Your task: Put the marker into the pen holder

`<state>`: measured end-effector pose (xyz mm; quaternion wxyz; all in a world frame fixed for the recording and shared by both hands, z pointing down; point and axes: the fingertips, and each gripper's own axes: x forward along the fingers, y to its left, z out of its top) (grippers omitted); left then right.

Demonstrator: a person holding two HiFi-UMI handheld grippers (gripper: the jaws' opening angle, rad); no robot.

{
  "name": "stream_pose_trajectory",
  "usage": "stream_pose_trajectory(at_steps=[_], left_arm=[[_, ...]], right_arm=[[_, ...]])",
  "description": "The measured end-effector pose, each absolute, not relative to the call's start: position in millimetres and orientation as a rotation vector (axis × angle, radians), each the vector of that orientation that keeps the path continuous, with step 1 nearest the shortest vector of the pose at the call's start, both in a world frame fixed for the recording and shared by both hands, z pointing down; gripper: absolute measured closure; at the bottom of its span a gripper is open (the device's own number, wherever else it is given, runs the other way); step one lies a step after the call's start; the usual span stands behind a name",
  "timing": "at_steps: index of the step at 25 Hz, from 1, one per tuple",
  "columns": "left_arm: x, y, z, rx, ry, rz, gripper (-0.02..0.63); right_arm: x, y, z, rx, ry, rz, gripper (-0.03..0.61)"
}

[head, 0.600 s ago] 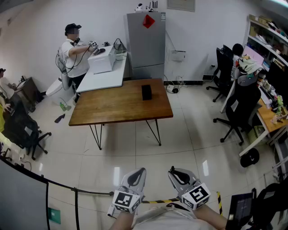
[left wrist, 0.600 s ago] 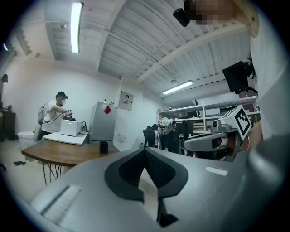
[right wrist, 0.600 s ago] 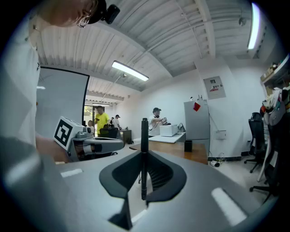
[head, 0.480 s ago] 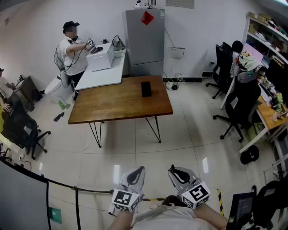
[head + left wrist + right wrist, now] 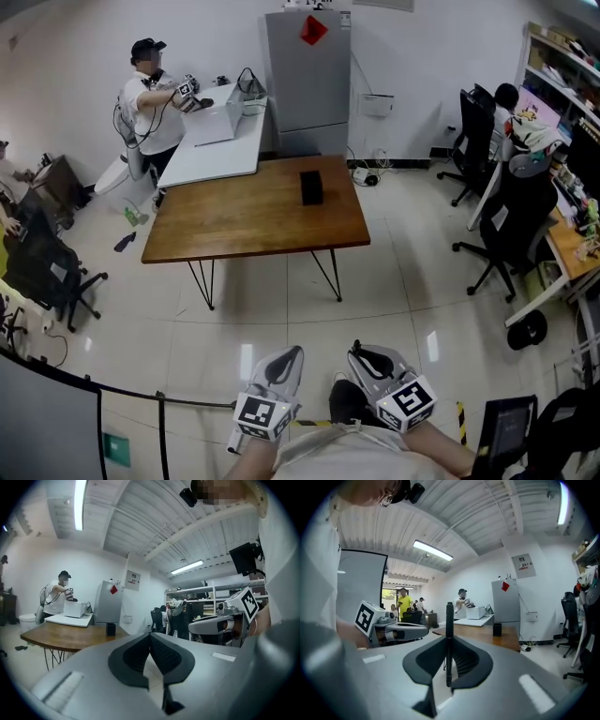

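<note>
In the right gripper view a black marker (image 5: 449,620) stands upright between the pads, with my right gripper (image 5: 449,641) shut on it. In the head view that gripper (image 5: 370,361) is held low, close to my body, and the marker does not show there. My left gripper (image 5: 281,367) is beside it, jaws together and empty (image 5: 150,637). The pen holder (image 5: 310,187) is a small black box on the far right part of the brown wooden table (image 5: 234,225), well ahead across the tiled floor. It also shows small in both gripper views: pen holder (image 5: 110,629), pen holder (image 5: 497,629).
A white table (image 5: 220,145) and a grey cabinet (image 5: 309,75) stand behind the brown table, with a person (image 5: 150,103) working there. Black office chairs (image 5: 511,225) and desks line the right side. A dark panel and a black rail (image 5: 141,394) are at my lower left.
The head view has shifted slightly, so the table sits a little lower and to the right. A dark shape now shows between the grippers at the bottom. Both grippers keep their pose.
</note>
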<state>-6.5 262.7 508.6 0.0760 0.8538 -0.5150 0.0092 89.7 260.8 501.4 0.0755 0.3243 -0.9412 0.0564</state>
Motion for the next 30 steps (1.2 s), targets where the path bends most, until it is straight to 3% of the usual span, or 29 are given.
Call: stream_pose_trajectory(at_steps=[17, 30], left_arm=[[-5, 23, 479, 2.516, -1.663, 0.02, 0.601], [-50, -115, 503, 2.522, -1.566, 0.039, 0.601]], right_arm=[[81, 18, 478, 0.812, -2.896, 0.102, 0.543], [41, -115, 484, 0.921, -2.879, 0.097, 0.543]])
